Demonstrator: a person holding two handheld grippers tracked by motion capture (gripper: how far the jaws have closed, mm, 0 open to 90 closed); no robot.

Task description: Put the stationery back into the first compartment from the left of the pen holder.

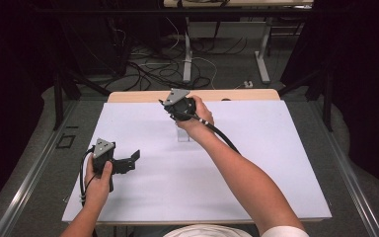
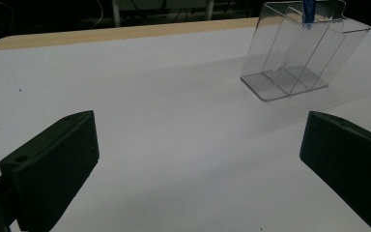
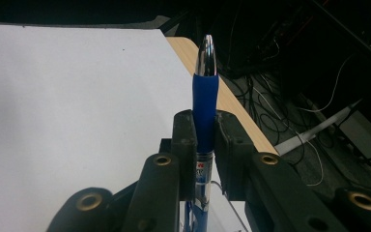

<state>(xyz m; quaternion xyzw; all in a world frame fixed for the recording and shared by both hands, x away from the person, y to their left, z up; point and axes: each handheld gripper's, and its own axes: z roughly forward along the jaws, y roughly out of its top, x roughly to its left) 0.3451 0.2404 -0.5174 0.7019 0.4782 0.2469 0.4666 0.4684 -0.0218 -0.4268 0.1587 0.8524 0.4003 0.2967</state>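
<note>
- A blue pen [image 3: 205, 104] with a silver tip is gripped between the jaws of the right gripper [image 3: 205, 135], its tip pointing away from the gripper camera.
- The pen [image 2: 308, 10] is held over a clear plastic holder [image 2: 297, 53] with slanted compartments, which stands on the white desk [image 1: 256, 163] near its far edge.
- In the high view, the right gripper [image 1: 180, 106] is held above the holder [image 1: 183, 135].
- The left gripper [image 1: 128, 163] is held low over the desk, well apart from the holder, with its jaws spread wide and nothing between them.

Black grippers, grey three-cornered plates, trailing black cables, white sleeve [image 1: 285, 231].
</note>
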